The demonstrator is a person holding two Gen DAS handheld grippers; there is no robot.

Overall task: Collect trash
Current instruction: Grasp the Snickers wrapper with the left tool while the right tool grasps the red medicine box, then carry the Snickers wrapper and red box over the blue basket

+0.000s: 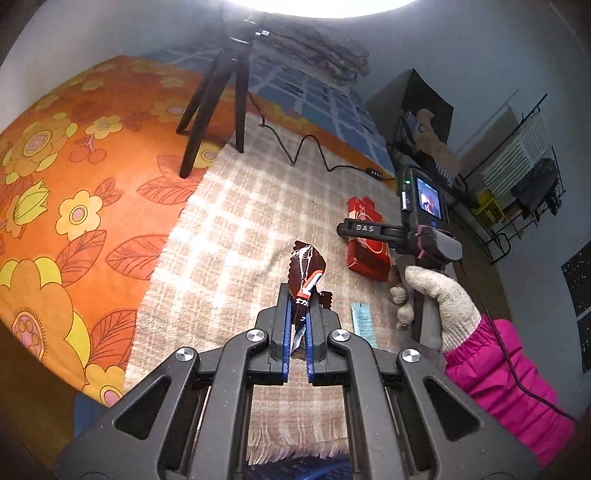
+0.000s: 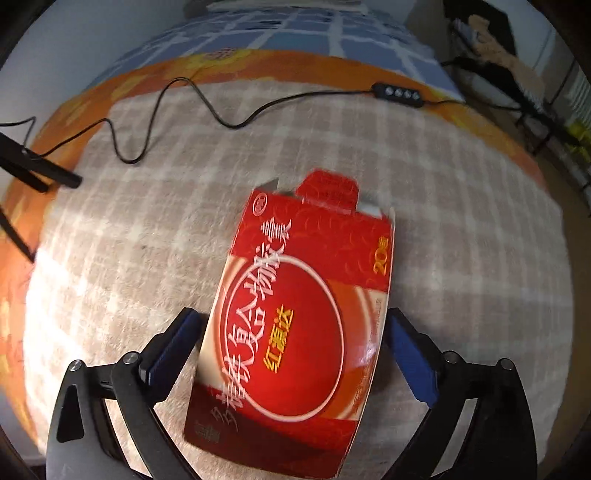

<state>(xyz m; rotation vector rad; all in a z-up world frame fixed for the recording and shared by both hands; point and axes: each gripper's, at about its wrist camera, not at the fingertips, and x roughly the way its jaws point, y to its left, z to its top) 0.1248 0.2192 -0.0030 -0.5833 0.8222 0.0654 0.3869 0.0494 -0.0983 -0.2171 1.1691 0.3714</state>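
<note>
My left gripper (image 1: 298, 295) is shut on a brown crumpled snack wrapper (image 1: 304, 269) and holds it above the beige checked towel (image 1: 229, 236). A red carton with white Chinese writing (image 2: 299, 306) lies on the towel; it also shows in the left wrist view (image 1: 365, 243). My right gripper (image 2: 291, 325) is open, its blue-padded jaws standing on either side of the carton's near half, with small gaps. In the left wrist view the right gripper's body (image 1: 406, 236) is held by a gloved hand over the carton. A pale blue sachet (image 1: 364, 321) lies on the towel near that hand.
The towel lies on an orange flowered bedsheet (image 1: 74, 177). A black tripod (image 1: 218, 110) stands at the back left, its cable and inline controller (image 2: 397, 94) running across the towel's far edge. A blue checked blanket (image 2: 295, 33) lies beyond. A wire rack (image 1: 524, 192) stands at the right.
</note>
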